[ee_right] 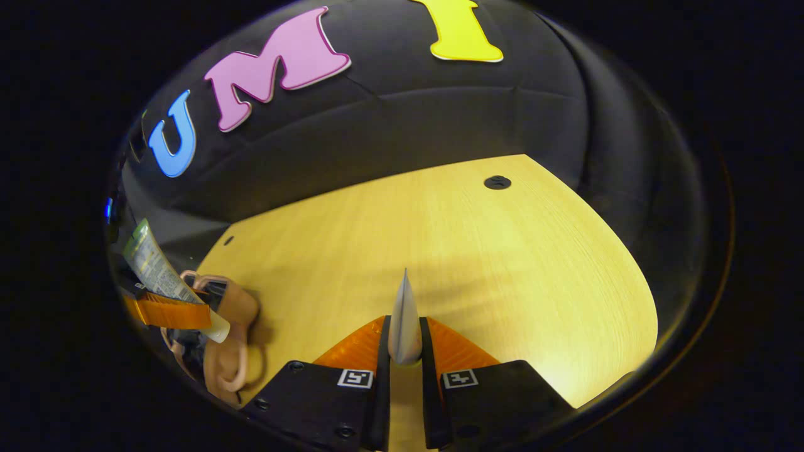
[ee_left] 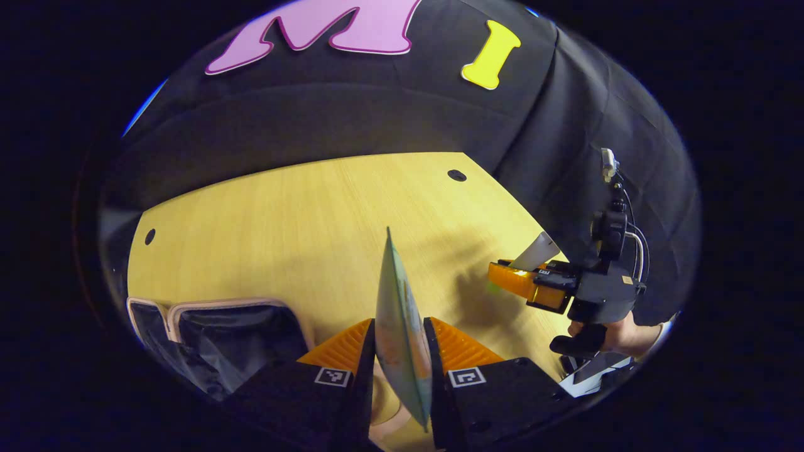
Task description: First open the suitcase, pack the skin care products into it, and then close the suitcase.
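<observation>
My left gripper [ee_left: 399,342] clamps a flat green tube [ee_left: 398,326]; my right gripper [ee_right: 405,342] pinches a tapered white tube [ee_right: 405,320]; open suitcase [ee_left: 220,333] at eight o'clock.

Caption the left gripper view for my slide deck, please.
Left gripper clamps a tube above the wooden table, open suitcase at lower left.

1. Table [ee_left: 282,213]: pale yellow wood grain.
2. Tube [ee_left: 402,333] between the left fingers: green with mottled print.
3. Tube [ee_right: 405,323] between the right fingers: plain white-grey.
4. Suitcase [ee_left: 220,342]: pink rim, dark lining.
</observation>
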